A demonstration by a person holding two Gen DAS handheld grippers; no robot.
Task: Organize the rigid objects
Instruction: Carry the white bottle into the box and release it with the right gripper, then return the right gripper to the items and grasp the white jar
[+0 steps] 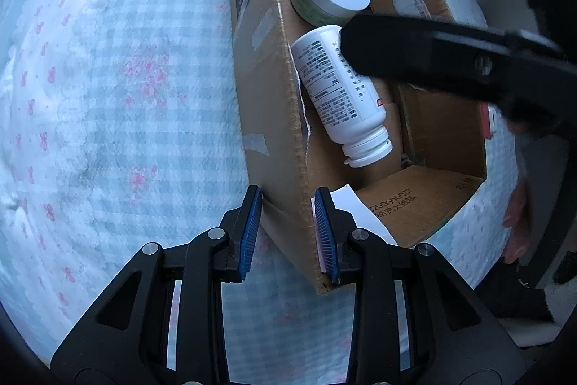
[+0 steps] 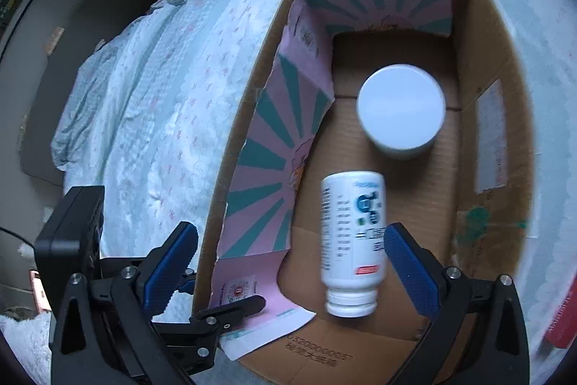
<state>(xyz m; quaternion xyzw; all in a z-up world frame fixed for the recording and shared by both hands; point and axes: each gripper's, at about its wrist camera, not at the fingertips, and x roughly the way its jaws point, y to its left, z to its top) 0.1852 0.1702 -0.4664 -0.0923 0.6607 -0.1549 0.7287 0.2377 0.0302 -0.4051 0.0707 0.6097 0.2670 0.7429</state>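
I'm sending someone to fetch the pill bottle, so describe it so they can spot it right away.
Look inside the open cardboard box on the floral bedspread. The pill bottle lies on its side on the box floor, next to a squat jar. Unlike that wide-lidded jar, it is tall, narrow and white with printed text.

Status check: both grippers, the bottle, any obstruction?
Left gripper shut on box wall. Right gripper open above white bottle lying in box, beside jar. Nothing obstructing.
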